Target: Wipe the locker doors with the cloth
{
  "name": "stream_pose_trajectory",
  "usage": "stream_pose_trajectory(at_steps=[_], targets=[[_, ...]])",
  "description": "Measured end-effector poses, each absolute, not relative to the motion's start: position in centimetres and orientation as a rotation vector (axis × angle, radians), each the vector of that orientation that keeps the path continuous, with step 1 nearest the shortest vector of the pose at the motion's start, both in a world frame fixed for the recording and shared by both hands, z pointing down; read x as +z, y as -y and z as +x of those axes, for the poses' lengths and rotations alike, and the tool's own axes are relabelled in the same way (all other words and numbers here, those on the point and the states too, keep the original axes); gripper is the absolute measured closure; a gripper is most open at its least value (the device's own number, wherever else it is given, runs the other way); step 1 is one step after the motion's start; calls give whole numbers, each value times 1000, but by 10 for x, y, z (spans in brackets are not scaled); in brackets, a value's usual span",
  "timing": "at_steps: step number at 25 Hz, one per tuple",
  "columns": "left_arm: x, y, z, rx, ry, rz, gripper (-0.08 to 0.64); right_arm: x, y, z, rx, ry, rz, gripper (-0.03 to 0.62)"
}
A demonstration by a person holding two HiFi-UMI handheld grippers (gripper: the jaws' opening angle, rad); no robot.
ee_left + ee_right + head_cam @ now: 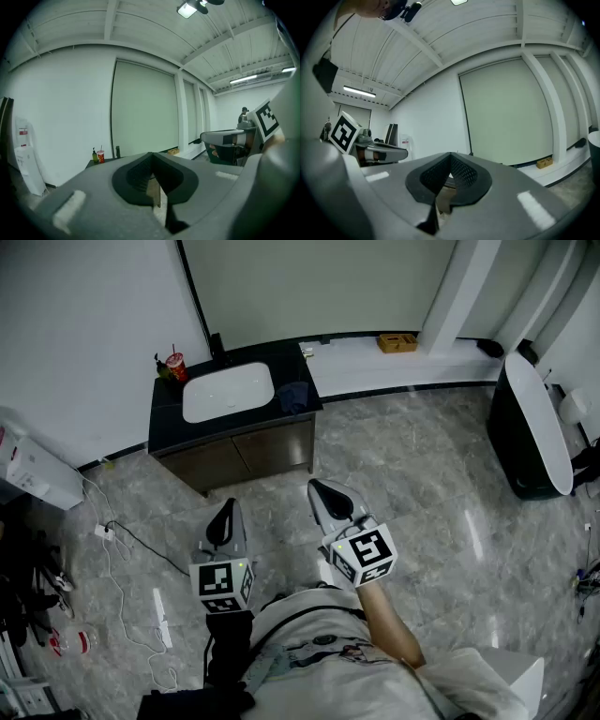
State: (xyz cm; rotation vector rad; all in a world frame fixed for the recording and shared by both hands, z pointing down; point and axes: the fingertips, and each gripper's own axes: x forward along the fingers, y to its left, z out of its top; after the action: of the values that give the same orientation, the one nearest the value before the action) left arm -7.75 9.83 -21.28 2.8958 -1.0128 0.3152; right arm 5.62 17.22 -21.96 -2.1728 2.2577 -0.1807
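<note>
Left gripper (pixel 223 517) and right gripper (pixel 329 495) are both seen pinched together, nothing held. The dark cloth (pixel 293 396) is bunched on the worktop (pixel 167 416) right of the basin (pixel 228 392), straight ahead. The right gripper's reckoned nearer.

Open floor (pixel 422 493) is left in front of the dark bench (pixel 167 420) and to its right. The bench top is taken up by a white basin (pixel 228 392), a red cup (pixel 175 366) and a dark cloth (pixel 293 396). Cables (pixel 103 531) are strewn over the floor at the left, and the far right is blocked by a black-and-white unit (pixel 530 427).
</note>
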Motion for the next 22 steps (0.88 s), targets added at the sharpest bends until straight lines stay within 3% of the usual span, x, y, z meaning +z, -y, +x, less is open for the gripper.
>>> stream_pose_trajectory(at_steps=[22], targets=[[-204,-114,-63,374,1006,2883,560,-212,-187,71,-215,-2235,-2131,589]])
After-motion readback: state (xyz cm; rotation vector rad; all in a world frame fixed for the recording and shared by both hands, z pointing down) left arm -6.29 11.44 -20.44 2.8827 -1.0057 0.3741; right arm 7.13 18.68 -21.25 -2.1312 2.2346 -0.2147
